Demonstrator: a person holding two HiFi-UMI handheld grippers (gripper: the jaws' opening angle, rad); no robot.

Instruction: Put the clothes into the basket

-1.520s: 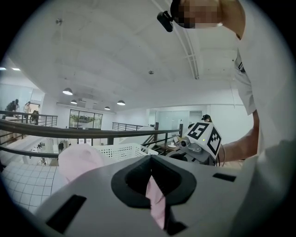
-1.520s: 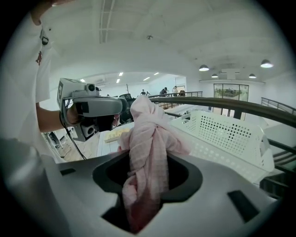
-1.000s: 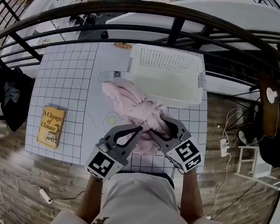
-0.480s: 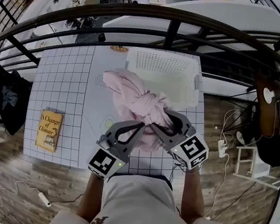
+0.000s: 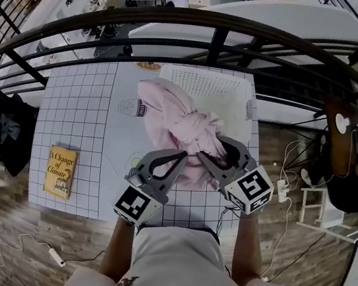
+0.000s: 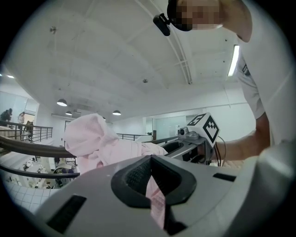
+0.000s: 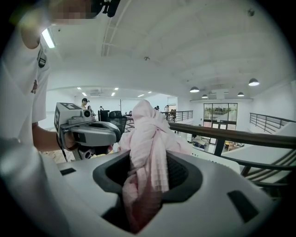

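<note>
Clothing, a bundle of pink fabric (image 5: 180,127), was held up between the two grippers. Whether its lowest folds touched the table could not be told. A thin strip of it was pinched between the closed fingers of the left gripper (image 6: 155,201). A thicker twisted bunch was clamped between the fingers of the right gripper (image 7: 147,185), which were kept partly apart by the cloth. The bulk of the bundle was carried just beyond both sets of fingertips, and from the head view it overlapped the near left part of the basket. The grippers were set close beside each other, their tips angled toward one another. The white perforated basket (image 5: 250,107) was seen straight ahead of the fingers, at the far side of a gridded table (image 5: 78,101). A book (image 5: 59,171) was laid well to the left of the left gripper's fingers. A dark curved railing (image 5: 216,26) was seen past the basket.
</note>
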